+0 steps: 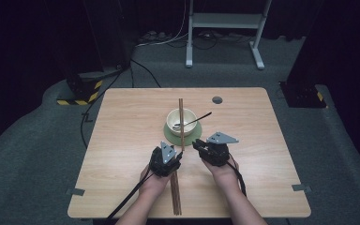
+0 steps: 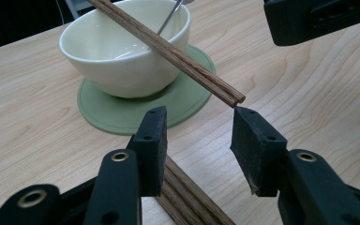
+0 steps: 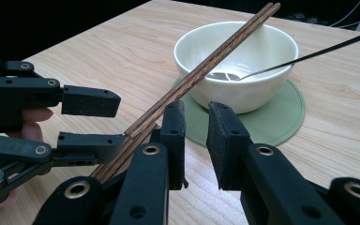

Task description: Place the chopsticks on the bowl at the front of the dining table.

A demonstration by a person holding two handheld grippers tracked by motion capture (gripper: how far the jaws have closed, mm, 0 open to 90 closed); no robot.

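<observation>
Chopsticks, a brown wooden pair (image 1: 181, 123), lie across the cream ceramic bowl (image 1: 176, 117), near end sticking out past the rim, above the table. Bowl sits on a round green coaster (image 1: 194, 138) on the light wooden table (image 1: 122, 140), with a metal spoon (image 1: 198, 118) inside. Second pair of wooden chopsticks (image 1: 175, 197) lies flat on the table under the left gripper (image 2: 198, 136). Left gripper's jaws partly open, nothing clamped; raised chopsticks' end sits just past the right jaw tip, contact unclear. Right gripper (image 3: 196, 122) jaws narrow, small gap, holding nothing, just beside the coaster.
</observation>
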